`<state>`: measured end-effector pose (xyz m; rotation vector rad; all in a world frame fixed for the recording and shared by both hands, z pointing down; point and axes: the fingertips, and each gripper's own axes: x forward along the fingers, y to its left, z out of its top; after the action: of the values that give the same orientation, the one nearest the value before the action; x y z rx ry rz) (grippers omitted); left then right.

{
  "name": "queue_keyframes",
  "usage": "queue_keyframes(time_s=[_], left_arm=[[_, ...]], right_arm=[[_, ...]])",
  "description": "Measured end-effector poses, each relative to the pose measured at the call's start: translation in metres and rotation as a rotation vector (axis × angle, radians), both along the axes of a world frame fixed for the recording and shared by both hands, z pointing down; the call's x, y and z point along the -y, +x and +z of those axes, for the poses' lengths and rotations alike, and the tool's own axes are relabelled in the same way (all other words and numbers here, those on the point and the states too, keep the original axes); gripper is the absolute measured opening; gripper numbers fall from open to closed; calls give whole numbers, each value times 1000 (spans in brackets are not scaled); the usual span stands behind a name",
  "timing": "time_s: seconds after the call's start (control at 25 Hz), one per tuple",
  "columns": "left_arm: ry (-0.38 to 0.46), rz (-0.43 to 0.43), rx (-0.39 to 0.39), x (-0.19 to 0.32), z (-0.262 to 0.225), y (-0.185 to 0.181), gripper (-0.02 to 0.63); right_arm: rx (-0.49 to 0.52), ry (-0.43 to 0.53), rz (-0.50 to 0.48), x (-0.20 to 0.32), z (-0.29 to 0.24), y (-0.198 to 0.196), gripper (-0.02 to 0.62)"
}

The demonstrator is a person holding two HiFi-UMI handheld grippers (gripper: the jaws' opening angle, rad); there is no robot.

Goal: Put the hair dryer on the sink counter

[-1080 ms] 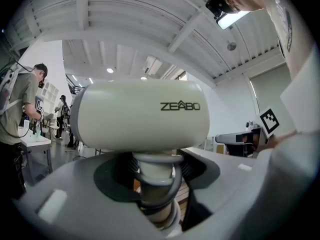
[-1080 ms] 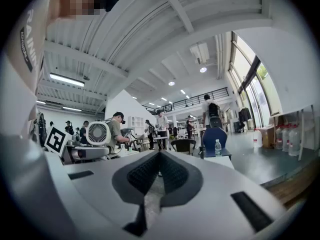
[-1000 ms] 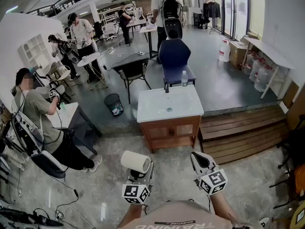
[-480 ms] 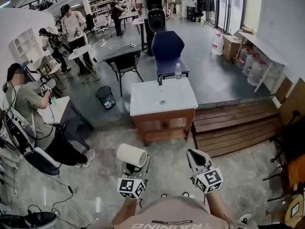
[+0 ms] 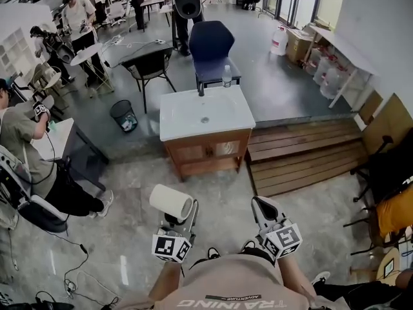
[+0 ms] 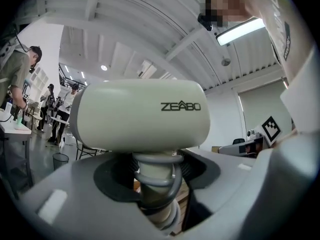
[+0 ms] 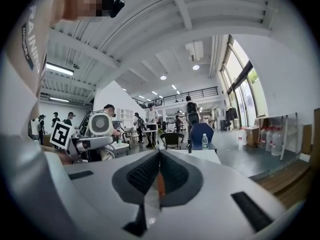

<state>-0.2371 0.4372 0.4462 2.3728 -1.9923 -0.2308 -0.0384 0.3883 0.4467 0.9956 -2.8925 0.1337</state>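
Left gripper (image 5: pixel 182 219) is clamping the hair dryer (image 5: pixel 171 201) by its handle. The jaws are standing wide around the grey coils looped on the handle, and the barrel is lying crosswise above them. The dryer is hanging over the floor, well short of the front edge of the sink counter (image 5: pixel 240 112). Right gripper (image 5: pixel 263 206) is hovering alongside, jaws together, nothing between them.

Judgement: rigid, smooth plastic shell, probably light but top-heavy. The handle is serving as the sound hold, though the springy coils may be letting it pivot.

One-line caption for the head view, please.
Left gripper holds a cream, barrel-shaped hair dryer by its handle, right gripper shut and empty, facing a white sink counter on a wooden cabinet.
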Motion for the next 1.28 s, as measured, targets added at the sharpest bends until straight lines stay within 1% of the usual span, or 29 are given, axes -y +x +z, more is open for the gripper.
queue_keyframes(time_s=[0.2,0.4,0.52,0.68,0.88,1.0,1.16,1.28], left_arm=[[-27,-17,10,9,3,7,244],[-49,-33,32,25,8,37,244],[-69,-65,31,36,13,63,244],[-85,-100,12,46,18,110,244],[-85,-141,72,63,15,159,244],[-87,-156,52,76,18,186,244],[-127,-170,-9,90,28,218,244],[-149,-167,4,94,31,238,244]], right_arm=[[2,-7,-10,15,2,9,5],[13,-10,-64,31,10,30,6],[16,-16,-92,44,15,54,5],[-21,0,-127,64,21,94,6],[12,20,-163,97,21,136,6],[21,23,-194,111,20,160,6],[-7,30,-223,119,26,187,5],[-48,42,-254,120,34,199,6]])
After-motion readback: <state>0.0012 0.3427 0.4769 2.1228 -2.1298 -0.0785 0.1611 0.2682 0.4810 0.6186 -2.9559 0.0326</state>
